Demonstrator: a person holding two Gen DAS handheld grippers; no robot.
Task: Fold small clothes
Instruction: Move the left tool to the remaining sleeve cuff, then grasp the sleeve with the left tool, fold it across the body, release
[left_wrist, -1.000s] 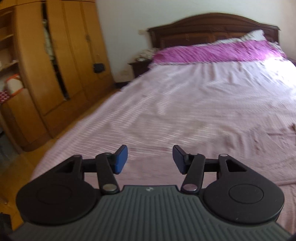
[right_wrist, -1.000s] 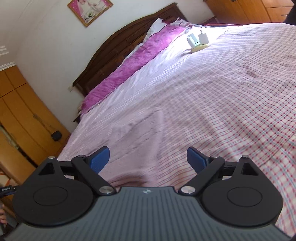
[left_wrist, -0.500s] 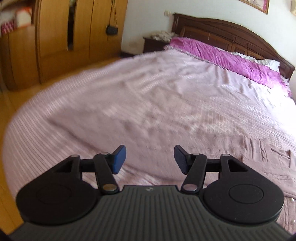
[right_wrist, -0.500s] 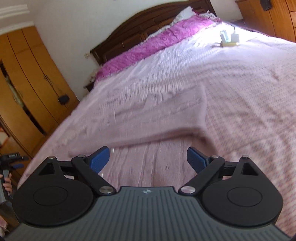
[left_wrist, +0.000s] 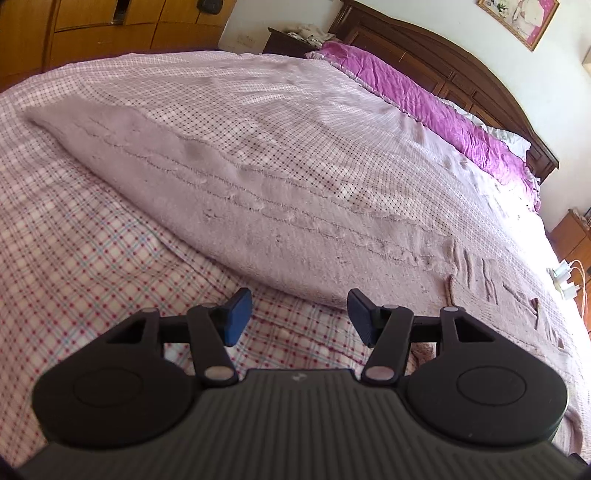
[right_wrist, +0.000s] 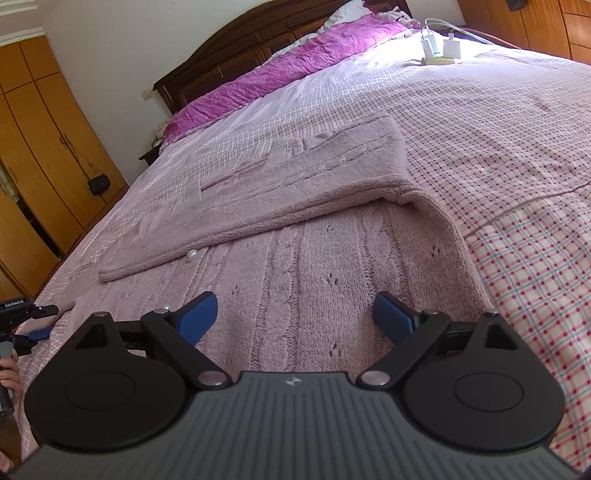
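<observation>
With one sleeve (right_wrist: 258, 184) already laid across the knitted sweater (right_wrist: 314, 280) on the bed (right_wrist: 517, 147), we hover both tools, left tool (left_wrist: 299, 317) and right tool (right_wrist: 295, 317), apart and empty just above it, judging that the next fold needs an edge gripped.

**A bedroom in a home**

A wide bed (right_wrist: 498, 122) is seen, covered with a checked pink sheet (left_wrist: 92, 258). A dark carved wooden headboard (left_wrist: 454, 62) is set against a white wall, and a purple pillow (right_wrist: 288, 74) is laid along it. Tall wooden wardrobes (right_wrist: 40, 147) are stood at the side, with a small black bag (right_wrist: 99, 183) hung from one door. A nightstand (left_wrist: 288, 40) is placed beside the headboard, and a framed picture (left_wrist: 517, 20) is hung above it. White chargers (right_wrist: 439, 46) are left on the bed. A knitted pink garment (right_wrist: 314, 266) is spread on the sheet.
</observation>
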